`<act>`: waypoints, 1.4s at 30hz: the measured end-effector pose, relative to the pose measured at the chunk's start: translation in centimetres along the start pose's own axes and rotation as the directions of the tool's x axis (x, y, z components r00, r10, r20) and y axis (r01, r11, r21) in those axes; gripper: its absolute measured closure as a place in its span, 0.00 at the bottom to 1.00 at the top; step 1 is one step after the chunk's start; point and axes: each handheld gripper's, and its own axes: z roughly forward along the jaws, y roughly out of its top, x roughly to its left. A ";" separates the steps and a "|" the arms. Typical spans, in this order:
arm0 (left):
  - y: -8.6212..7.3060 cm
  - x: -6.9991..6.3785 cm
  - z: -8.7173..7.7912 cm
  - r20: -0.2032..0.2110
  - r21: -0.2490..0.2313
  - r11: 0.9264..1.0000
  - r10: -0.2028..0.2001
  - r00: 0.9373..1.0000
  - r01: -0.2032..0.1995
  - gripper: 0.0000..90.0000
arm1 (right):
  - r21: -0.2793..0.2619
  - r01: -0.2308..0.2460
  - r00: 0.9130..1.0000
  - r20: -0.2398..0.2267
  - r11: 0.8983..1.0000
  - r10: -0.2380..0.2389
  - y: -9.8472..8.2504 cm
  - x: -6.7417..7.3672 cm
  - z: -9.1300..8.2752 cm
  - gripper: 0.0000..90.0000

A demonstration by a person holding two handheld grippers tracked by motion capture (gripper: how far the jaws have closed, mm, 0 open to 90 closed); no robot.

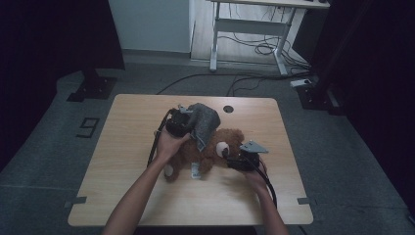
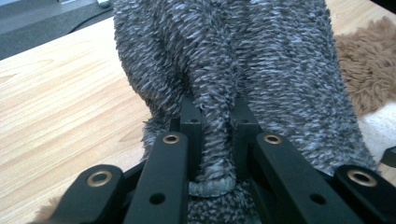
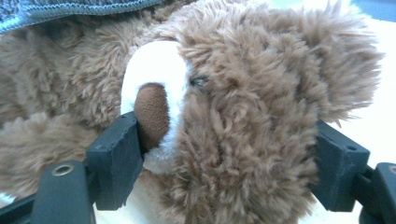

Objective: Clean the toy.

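Note:
A brown teddy bear (image 1: pixel 215 152) lies on the wooden table (image 1: pixel 127 142), its white muzzle turned toward the right gripper. A grey fuzzy cloth (image 1: pixel 203 122) hangs over the bear's upper body. My left gripper (image 1: pixel 192 125) is shut on a fold of this cloth (image 2: pixel 243 60), pinched between its jaws (image 2: pixel 217 116). My right gripper (image 1: pixel 227 155) is clamped on the bear's head (image 3: pixel 243 93): one pad presses at the muzzle, the other on the far side of the head (image 3: pixel 227 163). The cloth's hem (image 3: pixel 70 9) shows above the bear.
A white tag (image 1: pixel 195 171) sticks out under the bear. A round cable hole (image 1: pixel 228 108) sits near the table's far edge. Bare wood lies left and in front of the bear. Beyond the table stand a desk frame (image 1: pixel 214 44) and floor cables (image 1: pixel 264 49).

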 end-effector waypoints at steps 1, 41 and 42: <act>0.1 0.1 0.1 0.003 -0.001 1.000 -0.006 1.000 0.006 0.88 | -0.005 0.004 1.000 0.007 1.000 -0.004 0.0 0.0 0.1 0.25; -4.7 -2.4 -5.8 0.183 -0.120 0.993 0.030 0.983 -0.008 0.90 | -0.040 -0.079 0.985 -0.154 0.996 0.072 0.2 0.1 -3.1 0.50; -4.2 -2.8 -6.2 0.177 -0.137 0.990 0.041 0.983 -0.017 0.90 | -0.041 -0.076 0.986 -0.150 0.996 0.069 0.2 0.2 -3.1 0.50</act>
